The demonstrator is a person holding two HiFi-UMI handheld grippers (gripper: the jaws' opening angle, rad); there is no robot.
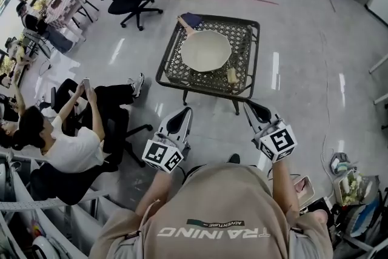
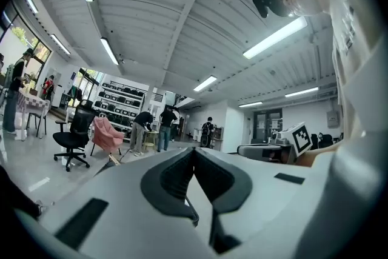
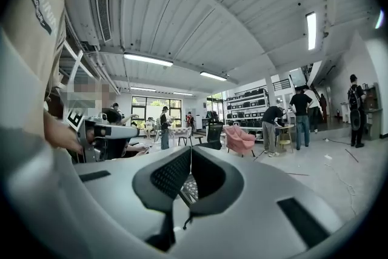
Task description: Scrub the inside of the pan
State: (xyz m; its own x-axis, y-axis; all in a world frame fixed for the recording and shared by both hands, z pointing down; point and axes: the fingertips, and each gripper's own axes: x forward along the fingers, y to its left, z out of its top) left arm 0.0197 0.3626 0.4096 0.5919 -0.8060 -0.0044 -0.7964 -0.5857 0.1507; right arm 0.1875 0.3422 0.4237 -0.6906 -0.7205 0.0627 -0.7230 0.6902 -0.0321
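Both claws, left (image 1: 183, 113) and right (image 1: 250, 106), are pressed shut and carry nothing. This looks like the approach, so I'd open the right one wide before reaching for the sponge (image 1: 231, 75). The pan (image 1: 206, 50) lies on the table (image 1: 254, 57) at upper centre of the head view, well apart from both claws at lower centre.
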